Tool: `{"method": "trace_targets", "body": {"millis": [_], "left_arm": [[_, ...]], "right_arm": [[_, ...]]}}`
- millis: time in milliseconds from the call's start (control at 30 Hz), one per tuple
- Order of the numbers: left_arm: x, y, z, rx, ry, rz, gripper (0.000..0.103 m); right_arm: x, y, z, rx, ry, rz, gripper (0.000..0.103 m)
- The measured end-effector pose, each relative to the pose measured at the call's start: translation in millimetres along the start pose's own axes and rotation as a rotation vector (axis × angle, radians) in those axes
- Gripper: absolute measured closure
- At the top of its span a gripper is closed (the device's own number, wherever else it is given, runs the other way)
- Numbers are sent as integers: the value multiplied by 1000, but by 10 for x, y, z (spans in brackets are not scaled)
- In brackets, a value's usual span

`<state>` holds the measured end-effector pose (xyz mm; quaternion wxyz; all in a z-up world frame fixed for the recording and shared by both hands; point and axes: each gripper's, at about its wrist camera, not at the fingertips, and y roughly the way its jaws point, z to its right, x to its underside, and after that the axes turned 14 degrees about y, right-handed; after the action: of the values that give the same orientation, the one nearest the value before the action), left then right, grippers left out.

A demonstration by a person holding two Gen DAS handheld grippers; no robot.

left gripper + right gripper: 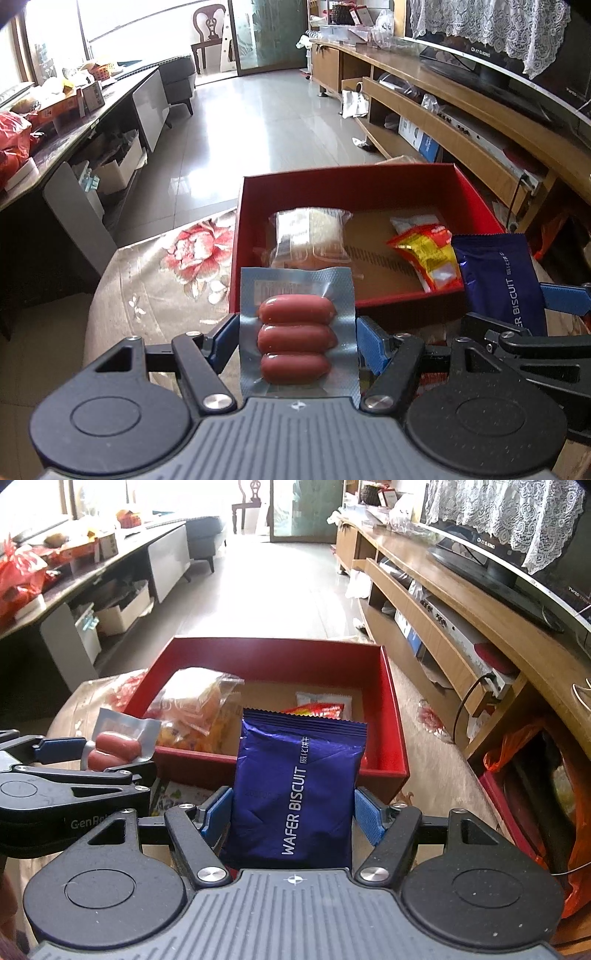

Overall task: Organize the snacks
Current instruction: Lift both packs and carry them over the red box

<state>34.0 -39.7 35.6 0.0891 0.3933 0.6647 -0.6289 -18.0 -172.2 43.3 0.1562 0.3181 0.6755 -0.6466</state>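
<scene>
My left gripper (297, 341) is shut on a clear vacuum pack of three sausages (297, 332), held just in front of the near wall of a red box (295, 184). My right gripper (293, 816) is shut on a blue wafer biscuit pack (295, 794), held upright before the same red box (397, 716). The box holds a clear snack bag (308, 236) at the left and a red and yellow packet (428, 251) at the right. The sausage pack (122, 742) and left gripper show at the left of the right wrist view; the biscuit pack (498, 284) shows at the right of the left wrist view.
The box sits on a floral-cloth surface (166, 280). A wooden TV cabinet (461, 110) with a television runs along the right. A long dark table (74, 125) with bags and boxes lines the left. An orange bag (517, 749) lies at the right. Tiled floor (258, 122) lies beyond.
</scene>
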Motion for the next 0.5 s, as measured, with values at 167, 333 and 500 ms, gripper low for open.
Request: {"method": "trace_targets", "body": {"millis": [167,333,500], "left_arm": [[-97,21,-10,-7,0,13,36],[-187,66,-22,-14,-3,21,36],[-300,123,-46,-29,-4,26,37]], "right_arm": [[-83,22,7,1,14,19,27],[-161,57,20,-4,28,28,27],[-245,98,15,-1,38,37,27]]}}
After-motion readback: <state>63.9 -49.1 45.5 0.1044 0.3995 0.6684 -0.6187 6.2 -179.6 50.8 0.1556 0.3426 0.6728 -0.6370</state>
